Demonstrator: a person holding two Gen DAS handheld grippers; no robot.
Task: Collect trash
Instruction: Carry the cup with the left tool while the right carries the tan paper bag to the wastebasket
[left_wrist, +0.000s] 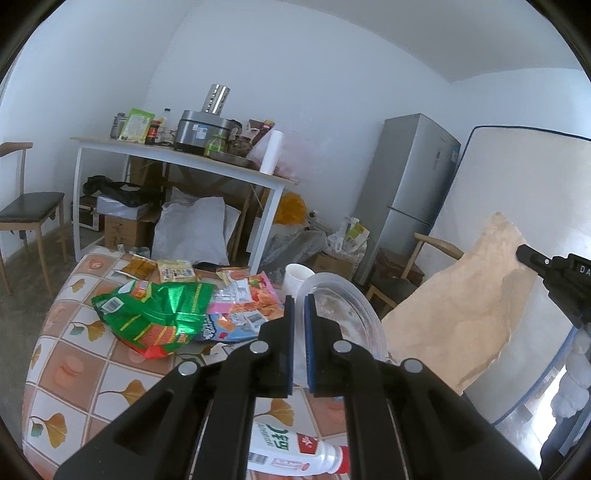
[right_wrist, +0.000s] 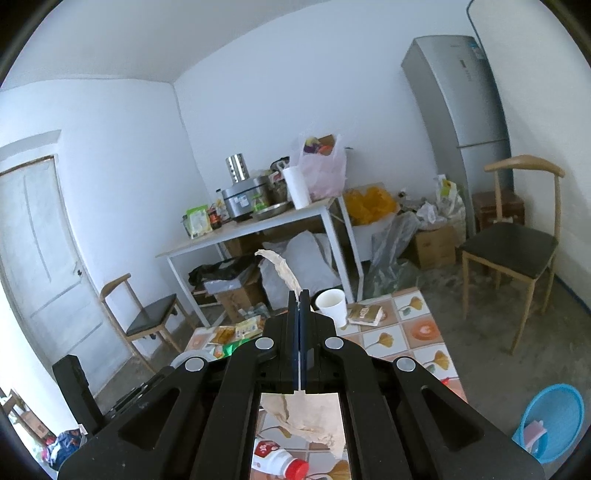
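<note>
While the left gripper (left_wrist: 299, 306) pinches the rim of a clear plastic bowl (left_wrist: 343, 314) above the tiled table (left_wrist: 74, 354), the right gripper (right_wrist: 299, 295) clamps a brown paper bag (left_wrist: 458, 306) held up beside it. On the table lie a green snack bag (left_wrist: 155, 314) (crumpled), a white paper cup (right_wrist: 332, 304) near the far edge and, at the near edge, a red-capped white bottle (left_wrist: 295, 452).

Green wrapper (left_wrist: 155, 314), leaf-patterned orange tablecloth (left_wrist: 74, 354)
</note>
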